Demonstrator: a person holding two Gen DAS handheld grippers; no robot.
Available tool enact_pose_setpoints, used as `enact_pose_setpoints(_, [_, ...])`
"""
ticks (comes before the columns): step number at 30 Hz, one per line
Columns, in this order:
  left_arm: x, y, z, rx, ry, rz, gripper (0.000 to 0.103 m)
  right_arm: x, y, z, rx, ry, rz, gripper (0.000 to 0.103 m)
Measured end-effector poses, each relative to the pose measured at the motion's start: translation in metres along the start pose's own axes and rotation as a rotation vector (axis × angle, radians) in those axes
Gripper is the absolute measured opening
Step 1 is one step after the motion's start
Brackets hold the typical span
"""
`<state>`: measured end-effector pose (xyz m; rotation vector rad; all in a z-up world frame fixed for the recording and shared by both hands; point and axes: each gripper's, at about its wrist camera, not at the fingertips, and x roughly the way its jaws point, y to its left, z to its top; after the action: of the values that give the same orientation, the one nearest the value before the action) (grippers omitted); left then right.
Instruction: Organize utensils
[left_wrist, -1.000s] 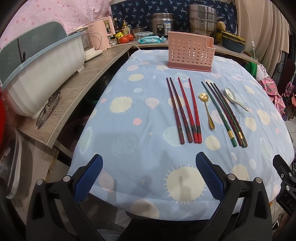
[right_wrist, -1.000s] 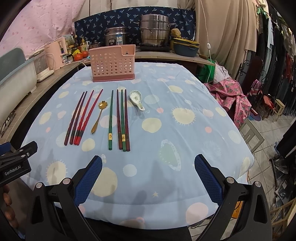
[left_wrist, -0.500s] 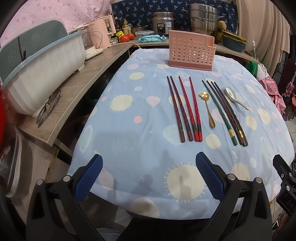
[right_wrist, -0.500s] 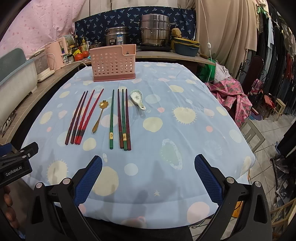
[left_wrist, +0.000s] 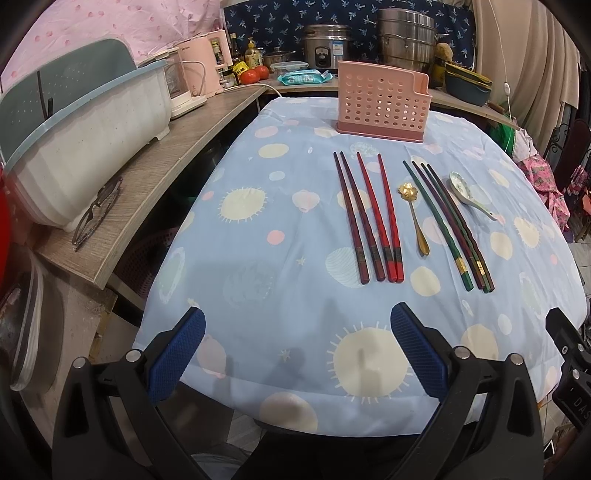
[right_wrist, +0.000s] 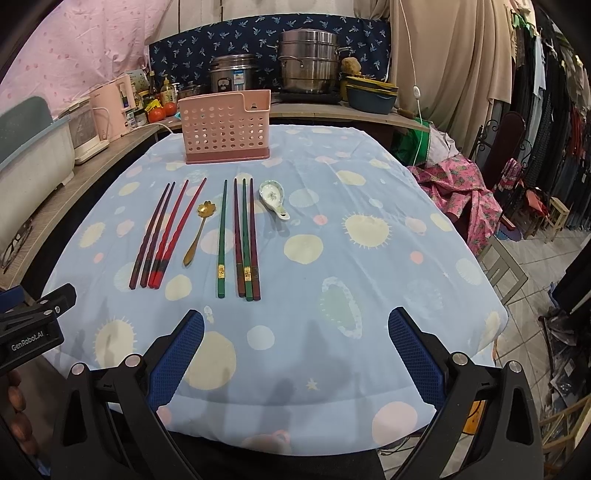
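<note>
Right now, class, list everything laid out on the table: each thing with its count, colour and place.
Utensil holder: one, pink, perforated, far end of table.
Dark red chopsticks: two, leftmost in the row.
Bright red chopsticks: two, beside them.
Gold spoon: one, flower-shaped bowl, mid-row.
Green and maroon chopsticks: four, right of the gold spoon.
Ceramic spoon: one, white, right end.
Tablecloth: one, light blue, spotted.
Left gripper: open, above the near table edge.
Right gripper: open, likewise.
</note>
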<state>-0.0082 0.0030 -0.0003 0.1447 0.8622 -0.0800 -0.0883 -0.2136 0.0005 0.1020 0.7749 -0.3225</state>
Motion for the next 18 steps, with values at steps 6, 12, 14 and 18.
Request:
enact_pose_setpoints(6, [0.0003, 0.0003, -0.0015, -0.006, 0.005, -0.002, 0.096, 0.0001, -0.0006, 0.0001, 0.002, -0.001, 0.001, 0.096])
enact_pose_setpoints(12, [0.0007, 0.001, -0.0013, -0.009, 0.004, -0.001, 0.096, -0.0001, -0.0001, 0.0004, 0.0, -0.001, 0.0, 0.096])
enact_pose_setpoints(14, [0.0012, 0.0018, -0.0008, -0.012, 0.003, -0.002, 0.096, -0.0002, -0.0003, 0.0, 0.0, 0.0, 0.001, 0.096])
enact_pose_setpoints(18, [0.0018, 0.0026, -0.0001, -0.015, 0.003, -0.005, 0.096, 0.0, -0.0014, 0.0005, 0.001, 0.001, 0.0, 0.096])
